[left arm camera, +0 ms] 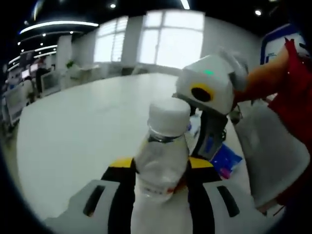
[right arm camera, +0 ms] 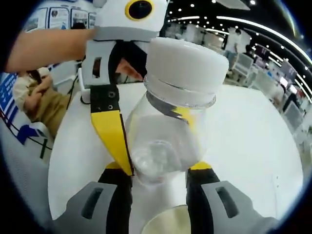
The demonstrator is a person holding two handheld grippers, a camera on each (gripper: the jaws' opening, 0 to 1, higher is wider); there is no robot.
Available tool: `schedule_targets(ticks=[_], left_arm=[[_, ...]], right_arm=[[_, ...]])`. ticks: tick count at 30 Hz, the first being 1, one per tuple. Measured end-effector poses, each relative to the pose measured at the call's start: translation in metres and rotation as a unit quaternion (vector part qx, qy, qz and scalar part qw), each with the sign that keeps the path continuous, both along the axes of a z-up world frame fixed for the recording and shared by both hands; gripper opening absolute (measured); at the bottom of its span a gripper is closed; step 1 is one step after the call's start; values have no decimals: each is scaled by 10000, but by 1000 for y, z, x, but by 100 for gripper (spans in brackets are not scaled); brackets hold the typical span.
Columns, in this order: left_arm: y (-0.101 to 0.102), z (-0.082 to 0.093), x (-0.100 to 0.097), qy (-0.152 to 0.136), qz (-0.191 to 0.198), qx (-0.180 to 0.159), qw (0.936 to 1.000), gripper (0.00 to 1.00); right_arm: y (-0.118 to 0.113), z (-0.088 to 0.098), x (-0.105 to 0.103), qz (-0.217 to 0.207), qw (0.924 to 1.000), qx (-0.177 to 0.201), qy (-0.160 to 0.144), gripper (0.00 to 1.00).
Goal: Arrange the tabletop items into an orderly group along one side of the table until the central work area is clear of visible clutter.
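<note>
Bottle held between both grippers over white table

Bottle (left arm camera: 163, 161) sits upright in the left gripper view, clear plastic with a white cap (left arm camera: 168, 116), rising between the left gripper (left arm camera: 161, 187). Its black-and-yellow jaws press the bottle's sides on both flanks, closed about to bottle width, so it has hold of the body below the neck. White label band low on the bottle, partly orange at the right edge.

Right gripper (left arm camera: 207, 141) comes in from the right in that view, white housing up top, jaws pointing down just behind and right of the bottle. Person's hand and forearm behind it, red sleeve at the far right. Blue item (left arm camera: 225, 158) lies on the table (left arm camera: 83, 126) near the right gripper, partly hidden, kind unclear.

Right gripper view: the same bottle (right arm camera: 168, 141) is very close to the lens, cap (right arm camera: 185, 66) toward the top. The right gripper (right arm camera: 158, 175) has its jaws close against the bottle's lower sides; contact looks likely but actual clamping cannot be told. Left gripper (right arm camera: 114, 131) reaches in from upper left, one yellow finger lying along the bottle's left side, touching it. Forearm behind it.

Table is white and bare around the bottle in both views. Office room beyond, windows and ceiling lights.
</note>
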State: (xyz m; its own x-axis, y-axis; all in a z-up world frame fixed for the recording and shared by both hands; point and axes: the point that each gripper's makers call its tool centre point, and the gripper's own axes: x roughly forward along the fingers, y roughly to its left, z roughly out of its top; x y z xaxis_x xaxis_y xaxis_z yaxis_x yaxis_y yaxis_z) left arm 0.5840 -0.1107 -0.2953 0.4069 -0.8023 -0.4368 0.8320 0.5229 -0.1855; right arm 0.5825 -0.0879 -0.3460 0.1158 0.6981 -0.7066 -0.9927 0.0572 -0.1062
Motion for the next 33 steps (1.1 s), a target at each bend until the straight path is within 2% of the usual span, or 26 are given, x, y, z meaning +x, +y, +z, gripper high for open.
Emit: schedule_targets(ticks=[4,5,7,12,21,25,29,33], left_arm=[[4,-9,-2,61,34,167,9998,46],[6,-10,-1,107,140,163,9997,49],[9,-9,1,120,245,115,9996,53],[11,-6,-4,146,258,75,9995,56],[19,2,-7,150,470,27,9988,65],[19,5,-11,144,540,53,9984,70],[21,14,-15,70,616,32,9981,72],[23,20,-19,54,696,16,9976,75]], right_arm=[[-4,-1,0,-3,9999,-119,-66,46],[-5,0,0,-28,9999,-119,-38,47],[-5,2,0,-47,9999,-97,-40,49],[-4,8,-3,-63,10000,-42,-5,56],[-9,19,-6,-81,9999,45,-46,62],[-10,30,-7,-145,9994,315,-24,68],[-15,35,-7,-139,9991,396,-68,71],[-17,49,-9,-131,9980,610,-125,78]])
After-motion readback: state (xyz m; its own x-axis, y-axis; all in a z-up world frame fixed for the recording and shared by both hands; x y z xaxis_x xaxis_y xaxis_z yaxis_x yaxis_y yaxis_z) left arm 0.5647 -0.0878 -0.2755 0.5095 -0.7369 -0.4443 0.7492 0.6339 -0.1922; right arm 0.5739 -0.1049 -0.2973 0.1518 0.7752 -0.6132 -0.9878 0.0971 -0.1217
